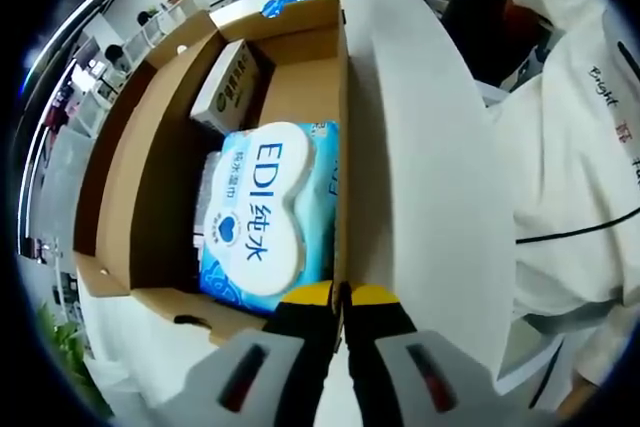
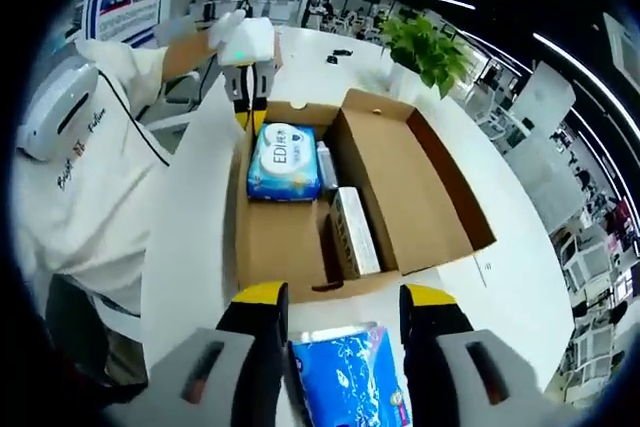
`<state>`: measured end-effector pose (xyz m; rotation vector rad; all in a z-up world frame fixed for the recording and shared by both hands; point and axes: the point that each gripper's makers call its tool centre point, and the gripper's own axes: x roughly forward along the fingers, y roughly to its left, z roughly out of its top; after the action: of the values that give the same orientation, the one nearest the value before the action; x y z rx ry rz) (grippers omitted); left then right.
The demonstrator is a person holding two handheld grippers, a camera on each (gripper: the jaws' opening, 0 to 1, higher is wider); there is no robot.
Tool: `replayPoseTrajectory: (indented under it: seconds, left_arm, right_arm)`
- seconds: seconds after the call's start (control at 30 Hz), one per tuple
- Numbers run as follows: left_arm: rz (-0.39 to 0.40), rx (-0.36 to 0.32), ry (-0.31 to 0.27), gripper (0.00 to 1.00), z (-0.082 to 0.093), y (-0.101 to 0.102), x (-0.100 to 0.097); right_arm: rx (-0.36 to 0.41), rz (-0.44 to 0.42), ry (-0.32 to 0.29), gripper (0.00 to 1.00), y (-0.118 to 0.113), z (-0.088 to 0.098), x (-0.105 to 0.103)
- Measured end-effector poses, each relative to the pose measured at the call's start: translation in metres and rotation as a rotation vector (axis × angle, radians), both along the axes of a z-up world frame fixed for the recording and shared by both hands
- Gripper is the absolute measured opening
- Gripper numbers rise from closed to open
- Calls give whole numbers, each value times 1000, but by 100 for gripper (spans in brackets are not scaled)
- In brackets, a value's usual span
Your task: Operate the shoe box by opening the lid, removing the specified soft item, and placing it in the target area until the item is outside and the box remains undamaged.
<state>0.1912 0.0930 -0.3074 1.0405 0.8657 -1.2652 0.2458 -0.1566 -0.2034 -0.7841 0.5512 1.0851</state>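
Shoe box (image 2: 345,212) is already open on the white tabletop (image 1: 425,137), lid folded out flat to the side. Starting at the left gripper (image 1: 340,297): its yellow-tipped jaws are pressed together right at the near box wall, with nothing visibly between them. Just past the tips lies the blue EDI wet wipes pack (image 1: 265,212), flat in the box, and a small carton (image 1: 228,82) sits further in. The right gripper (image 2: 338,309) has its jaws spread apart at the opposite end of the box, with a blue soft pack (image 2: 350,372) lying between them on the tabletop, outside the box; I can't tell if they're touching it. My worry: the left jaws are so close to the cardboard edge that pushing down could crease or tear the wall, and a shallow pinch on the slick wipes wrapper might slip and drag the box.
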Motion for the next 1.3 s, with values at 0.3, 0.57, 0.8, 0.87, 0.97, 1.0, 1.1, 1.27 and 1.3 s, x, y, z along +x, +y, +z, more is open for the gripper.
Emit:
replayPoseTrajectory:
  seconds: [0.3, 0.57, 0.8, 0.87, 0.97, 1.0, 1.1, 1.27, 1.3]
  left_arm:
    - [-7, -2, -10, 3, 0, 0, 0]
    - [-5, -2, -5, 3, 0, 1, 1]
    - [0, -9, -17, 3, 1, 0, 1]
    - [6, -14, -16, 3, 1, 0, 1]
    - [5, -12, -15, 3, 1, 0, 1]
    - [5, -12, -15, 3, 1, 0, 1]
    - [6, -13, -12, 3, 1, 0, 1]
    - [14, -12, -1, 3, 1, 0, 1]
    - [13, -13, 0, 3, 1, 0, 1]
  right_arm:
    - [1, 32, 0, 44, 24, -6, 1]
    - [68, 70, 15, 49, 52, -4, -1]
    - [112, 116, 26, 51, 73, -2, -4]
    - [138, 117, 33, 51, 76, 0, -4]
    - [175, 111, 48, 51, 79, 2, -5]
    - [178, 112, 49, 52, 80, 2, -5]
    - [220, 112, 65, 51, 85, 3, -5]
    - [214, 128, 90, 50, 99, 0, -4]
    - [204, 136, 95, 50, 103, -1, -5]
